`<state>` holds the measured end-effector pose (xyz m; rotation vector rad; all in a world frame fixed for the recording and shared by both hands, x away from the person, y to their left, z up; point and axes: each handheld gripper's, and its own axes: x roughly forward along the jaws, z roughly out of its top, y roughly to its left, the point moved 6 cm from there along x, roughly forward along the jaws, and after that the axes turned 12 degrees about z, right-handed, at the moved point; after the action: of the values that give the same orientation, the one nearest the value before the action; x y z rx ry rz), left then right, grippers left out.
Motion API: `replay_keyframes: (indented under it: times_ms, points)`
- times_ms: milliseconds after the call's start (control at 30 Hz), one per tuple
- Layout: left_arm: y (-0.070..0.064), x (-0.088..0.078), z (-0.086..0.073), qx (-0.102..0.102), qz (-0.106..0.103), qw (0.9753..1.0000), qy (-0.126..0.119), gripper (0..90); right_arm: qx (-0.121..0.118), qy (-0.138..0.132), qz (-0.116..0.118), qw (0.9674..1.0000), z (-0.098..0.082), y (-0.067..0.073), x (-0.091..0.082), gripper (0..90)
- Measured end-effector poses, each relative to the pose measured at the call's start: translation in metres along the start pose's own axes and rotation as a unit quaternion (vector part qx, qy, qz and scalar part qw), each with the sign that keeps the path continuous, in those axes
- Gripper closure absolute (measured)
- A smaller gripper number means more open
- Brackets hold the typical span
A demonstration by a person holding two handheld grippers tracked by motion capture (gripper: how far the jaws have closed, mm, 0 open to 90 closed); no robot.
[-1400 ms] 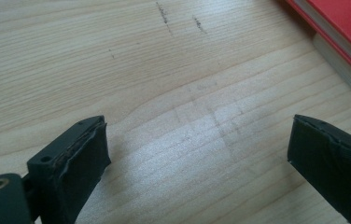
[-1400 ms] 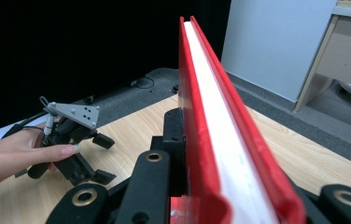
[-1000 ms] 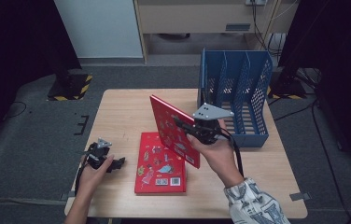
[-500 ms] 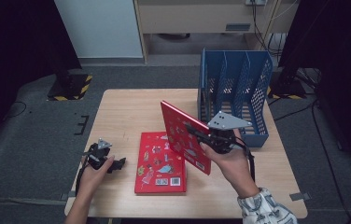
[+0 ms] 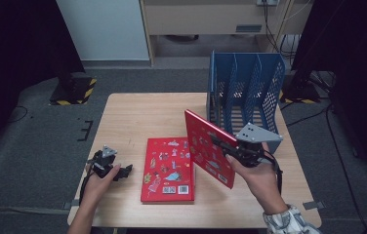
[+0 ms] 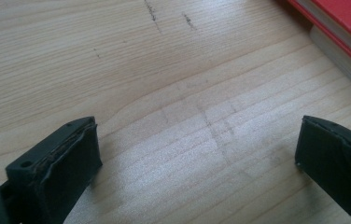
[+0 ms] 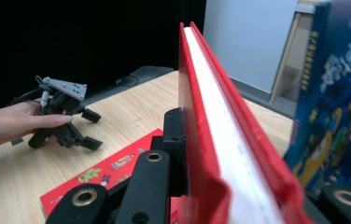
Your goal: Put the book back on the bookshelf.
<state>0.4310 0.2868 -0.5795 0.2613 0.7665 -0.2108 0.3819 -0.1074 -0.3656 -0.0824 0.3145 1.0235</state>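
A: Since a second ago – upright red book [image 5: 210,147] carried from above the flat book toward the blue file rack [image 5: 245,92] at the table's far right corner. Now just short of the rack's open front, tilted, lower corner over the bare wood right of the flat book.

B: Grip on it?

A: Right gripper [image 5: 223,147] clamped on the cover, jaws nearly fully closed. In the right gripper view, near pad [image 7: 173,140] pressed flat to the red cover [image 7: 197,154], page block facing up, other jaw behind the book. Blue rack wall [image 7: 337,93] just beside it.

B: Left side?

A: Left gripper [image 5: 122,170] parked near the table's near left corner, hand unmoved. Jaws just been opening – now as wide as they go. Nothing between the pads [image 6: 78,154] in the left gripper view, only bare table [image 6: 173,93] and an edge of the second red book [image 6: 346,28] at top right. Holding nothing.

B: Second book status?

A: Flat on the table [image 5: 123,117] near the near edge, centre, face up [image 5: 168,169]. Untouched.

B: Meaning for the job?

A: Probably mid-transfer of the first book into a rack slot; still needs to go upright and line up with a divider gap. Second book likely next – left jaws ready for it.
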Motion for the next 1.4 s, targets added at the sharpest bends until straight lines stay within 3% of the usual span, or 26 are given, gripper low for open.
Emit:
replay_keyframes:
  times_ms: [300,500,800,1400]
  points:
    - [-0.001,0.001,0.000,-0.002,0.001,1.0000,-0.003,0.0,0.010,-0.004,-0.020,0.9997,-0.013,-0.005,-0.034,79.3]
    - [0.000,0.001,0.001,-0.001,0.001,1.0000,-0.002,0.0,0.030,-0.008,-0.035,0.9989,-0.016,-0.010,-0.053,79.3]
    - [-0.001,0.001,0.001,-0.002,0.001,1.0000,-0.003,0.0,0.043,-0.018,-0.049,0.9977,0.009,-0.018,-0.069,79.3]
    - [-0.001,0.001,0.001,-0.003,0.002,1.0000,-0.005,0.0,0.038,-0.028,-0.086,0.9952,0.067,-0.036,-0.090,79.3]
